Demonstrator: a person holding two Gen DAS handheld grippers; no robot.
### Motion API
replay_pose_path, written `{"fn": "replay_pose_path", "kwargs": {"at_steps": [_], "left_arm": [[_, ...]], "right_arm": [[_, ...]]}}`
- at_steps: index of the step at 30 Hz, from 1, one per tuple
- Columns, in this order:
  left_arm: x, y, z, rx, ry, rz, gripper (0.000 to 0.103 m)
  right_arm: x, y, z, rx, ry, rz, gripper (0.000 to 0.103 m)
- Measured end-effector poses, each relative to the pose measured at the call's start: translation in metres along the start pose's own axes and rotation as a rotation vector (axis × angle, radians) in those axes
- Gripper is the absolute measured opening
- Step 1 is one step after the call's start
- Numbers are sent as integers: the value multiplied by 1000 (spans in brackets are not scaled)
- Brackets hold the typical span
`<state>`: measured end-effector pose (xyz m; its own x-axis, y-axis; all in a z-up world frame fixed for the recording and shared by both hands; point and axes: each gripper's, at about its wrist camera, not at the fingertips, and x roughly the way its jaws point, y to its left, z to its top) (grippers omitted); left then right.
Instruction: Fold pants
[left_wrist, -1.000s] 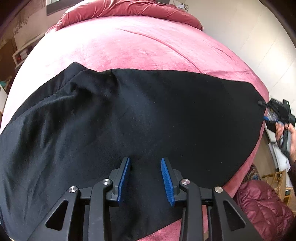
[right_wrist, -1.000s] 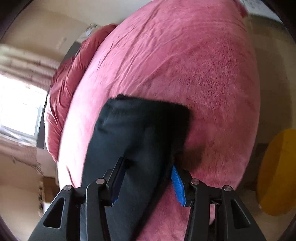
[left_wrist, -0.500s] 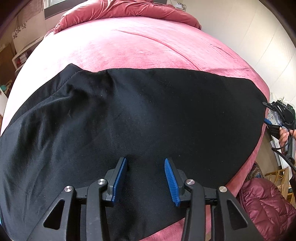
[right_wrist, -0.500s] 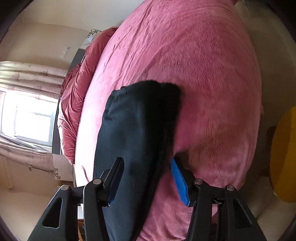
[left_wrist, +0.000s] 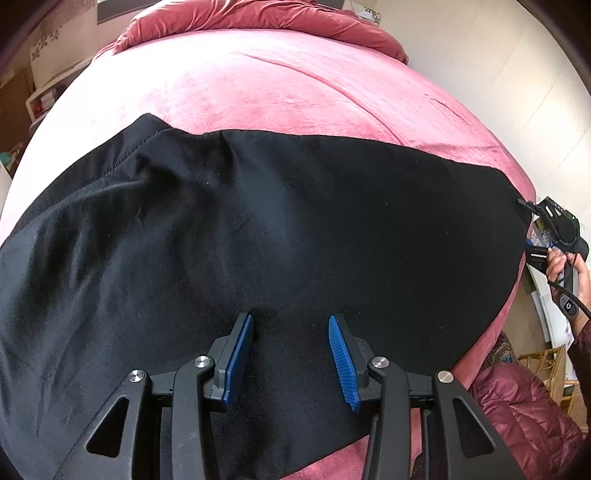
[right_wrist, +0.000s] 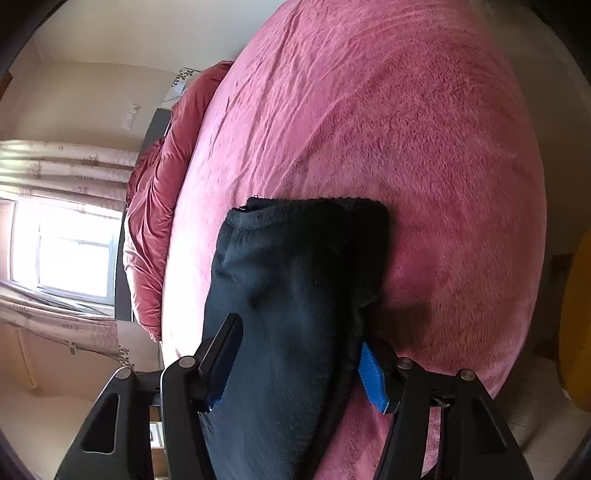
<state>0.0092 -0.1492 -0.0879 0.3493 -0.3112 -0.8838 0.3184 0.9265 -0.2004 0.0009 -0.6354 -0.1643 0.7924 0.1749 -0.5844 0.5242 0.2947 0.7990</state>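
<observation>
- The black pants (left_wrist: 280, 236) lie spread flat across the pink bed (left_wrist: 266, 96).
- The right tongs (right_wrist: 295, 363) have just been opening wider than a second ago, their pads standing off the cuff end between them. Likely a release.
- The left tongs (left_wrist: 290, 356) hover open above the cloth, gripping nothing, slightly wider than earlier.

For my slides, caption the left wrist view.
Left gripper open over black pants spread on a pink bed; right gripper at the far end.

Both wrist views look close down (overlapping) on pants (left_wrist: 280, 236).
</observation>
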Motion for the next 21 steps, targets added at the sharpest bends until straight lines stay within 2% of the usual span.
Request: {"fn": "replay_pose_path", "kwargs": {"at_steps": [4, 5, 6, 8, 14, 21], "left_arm": [[0, 6, 1, -16, 3, -13, 43], [-1, 8, 1, -23, 4, -17, 43], [-1, 9, 2, -32, 6, -21, 43], [-2, 13, 4, -46, 10, -29, 43], [-2, 26, 11, -71, 41, -48, 43], [-13, 48, 23, -133, 48, -100, 43]], "right_arm": [[0, 7, 3, -26, -5, -34, 50], [0, 7, 3, -24, -6, -39, 43], [-1, 7, 4, -30, -8, -50, 31], [-2, 10, 5, -61, -7, -64, 21], [-9, 38, 7, -163, -7, -69, 16], [-15, 126, -29, -490, 68, 3, 16]]}}
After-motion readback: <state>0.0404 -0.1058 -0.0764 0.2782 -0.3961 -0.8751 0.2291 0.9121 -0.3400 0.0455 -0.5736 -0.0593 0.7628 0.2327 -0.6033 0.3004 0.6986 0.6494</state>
